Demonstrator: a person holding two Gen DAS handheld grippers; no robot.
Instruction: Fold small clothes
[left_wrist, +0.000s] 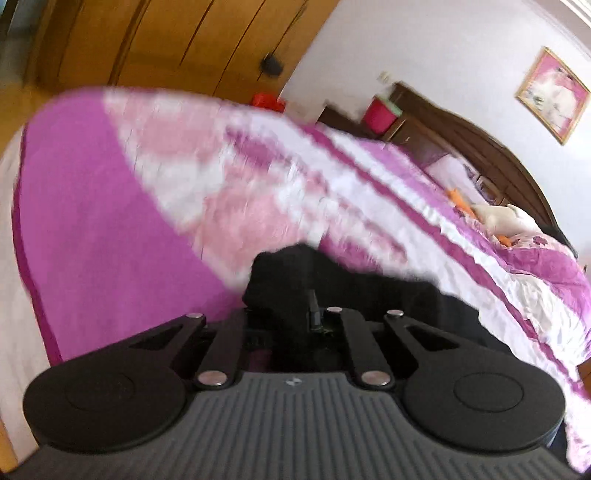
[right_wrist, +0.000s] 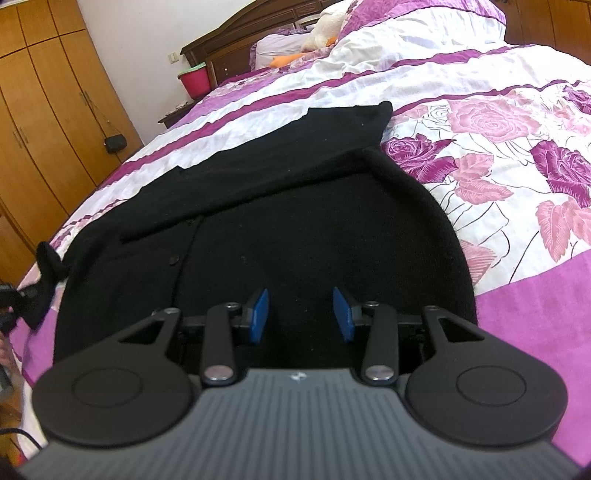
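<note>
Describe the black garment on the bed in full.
The black cardigan looks like a soft knit, with small dark buttons down a front placket. It lies spread flat on the floral purple bedspread, one sleeve folded across its upper part. The right gripper hangs open over its near hem. At the left edge, a bunched corner is lifted, pinched in the shut left gripper.

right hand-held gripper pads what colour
Blue pads, clearest in the right wrist view.
</note>
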